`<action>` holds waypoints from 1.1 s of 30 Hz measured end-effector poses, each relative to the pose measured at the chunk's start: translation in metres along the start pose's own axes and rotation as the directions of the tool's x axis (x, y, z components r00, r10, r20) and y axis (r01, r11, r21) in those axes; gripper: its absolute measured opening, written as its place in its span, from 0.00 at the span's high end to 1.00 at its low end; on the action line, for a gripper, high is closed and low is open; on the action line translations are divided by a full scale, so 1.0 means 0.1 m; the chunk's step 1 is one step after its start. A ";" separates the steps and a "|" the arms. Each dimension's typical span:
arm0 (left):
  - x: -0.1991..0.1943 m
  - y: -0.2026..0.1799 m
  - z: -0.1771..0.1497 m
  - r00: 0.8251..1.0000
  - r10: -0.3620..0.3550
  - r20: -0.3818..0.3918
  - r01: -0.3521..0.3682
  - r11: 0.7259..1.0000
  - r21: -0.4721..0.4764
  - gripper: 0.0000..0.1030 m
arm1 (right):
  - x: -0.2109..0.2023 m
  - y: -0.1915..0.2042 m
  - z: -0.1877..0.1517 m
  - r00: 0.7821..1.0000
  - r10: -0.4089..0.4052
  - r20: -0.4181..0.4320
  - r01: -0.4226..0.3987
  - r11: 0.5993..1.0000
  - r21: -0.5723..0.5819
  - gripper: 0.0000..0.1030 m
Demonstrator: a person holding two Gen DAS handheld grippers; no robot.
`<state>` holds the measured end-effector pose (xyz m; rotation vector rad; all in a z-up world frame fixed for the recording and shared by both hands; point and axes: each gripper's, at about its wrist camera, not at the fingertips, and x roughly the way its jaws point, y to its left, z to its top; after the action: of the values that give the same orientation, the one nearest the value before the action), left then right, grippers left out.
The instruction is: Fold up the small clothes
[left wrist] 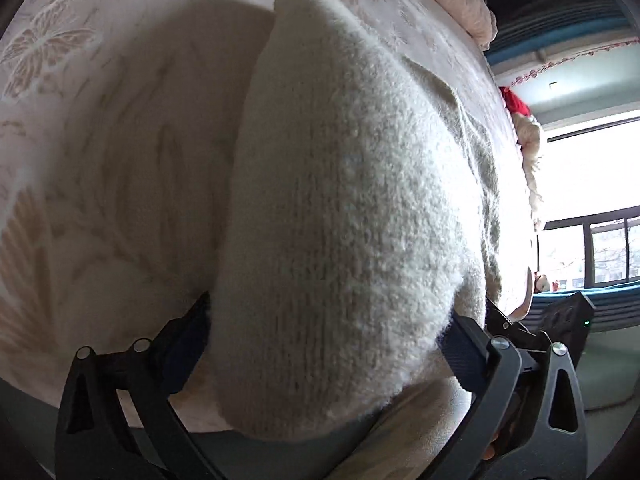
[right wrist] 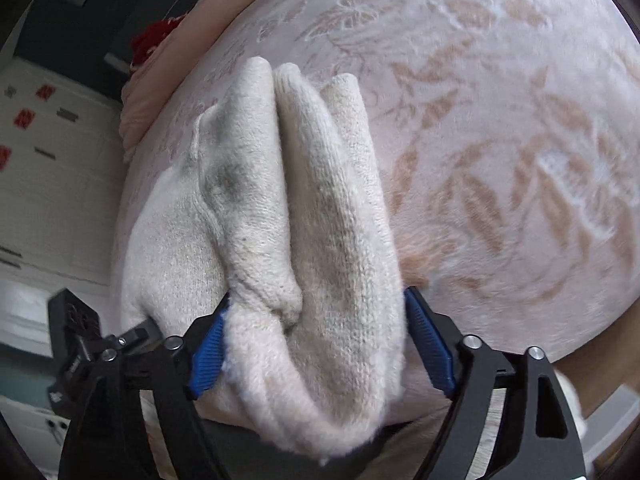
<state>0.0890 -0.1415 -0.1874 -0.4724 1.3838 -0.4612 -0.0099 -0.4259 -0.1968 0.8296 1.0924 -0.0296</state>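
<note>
Both the left gripper (left wrist: 328, 344) and right gripper (right wrist: 316, 340) clenched the cream sweater (right wrist: 304, 208), which filled mid-frame, bunched in folds above the patterned bedspread (right wrist: 500, 160).

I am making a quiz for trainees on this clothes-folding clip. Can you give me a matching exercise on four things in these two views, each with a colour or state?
Column one:
1. knit garment
2. bedspread
3. finger pads of the right hand-held gripper
4. red cloth

Column two:
A. blue, ribbed
B. pale pink with a leaf pattern
C. cream, bunched between two fingers
D. lying at the far edge of the bed

Pairs: 1-C, 2-B, 3-A, 4-D
</note>
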 end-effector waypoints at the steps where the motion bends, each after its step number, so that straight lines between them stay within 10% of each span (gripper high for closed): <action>1: 0.01 -0.01 0.00 1.000 0.001 0.000 -0.001 1.000 0.008 0.04 | 0.02 0.01 0.00 1.000 0.001 -0.001 -0.001 1.000 0.008 0.16; 3: 0.02 -0.06 0.00 1.000 -0.006 -0.008 0.006 1.000 0.016 0.04 | 0.06 0.05 0.02 1.000 0.005 -0.008 -0.005 1.000 0.020 0.16; 7: 0.00 -0.21 0.00 0.999 -0.004 -0.035 0.005 0.999 0.046 0.19 | -0.01 0.16 0.03 0.998 0.058 -0.008 -0.058 0.997 0.042 0.59; 9: -0.08 -0.29 0.00 0.999 0.008 -0.037 -0.005 0.997 0.081 0.34 | -0.12 0.24 0.01 0.998 0.058 0.017 -0.059 0.998 0.028 0.64; 13: -0.35 -0.50 -0.04 1.000 -0.014 -0.017 0.017 0.986 0.168 0.53 | -0.47 0.49 -0.05 0.993 0.081 0.085 -0.081 0.997 0.000 0.67; 21: -1.14 -1.13 -0.17 0.987 -0.141 0.077 0.108 0.937 0.333 0.59 | -1.59 1.08 -0.16 0.958 0.119 0.261 -0.086 0.987 -0.134 0.67; 28: -2.12 -1.54 -0.19 0.940 -0.286 0.186 0.172 0.869 0.463 0.61 | -2.55 1.94 -0.33 0.885 0.222 0.409 -0.067 0.930 -0.362 0.67; 33: -3.11 -1.58 -0.20 0.857 -0.370 0.359 0.128 0.827 0.548 0.61 | -2.87 2.71 -0.42 0.805 0.377 0.459 -0.095 0.845 -0.527 0.67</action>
<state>0.0237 -0.0953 0.1525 -0.2998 0.6978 -0.8554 -0.0729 -0.3137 0.1788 0.4497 0.3990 0.2089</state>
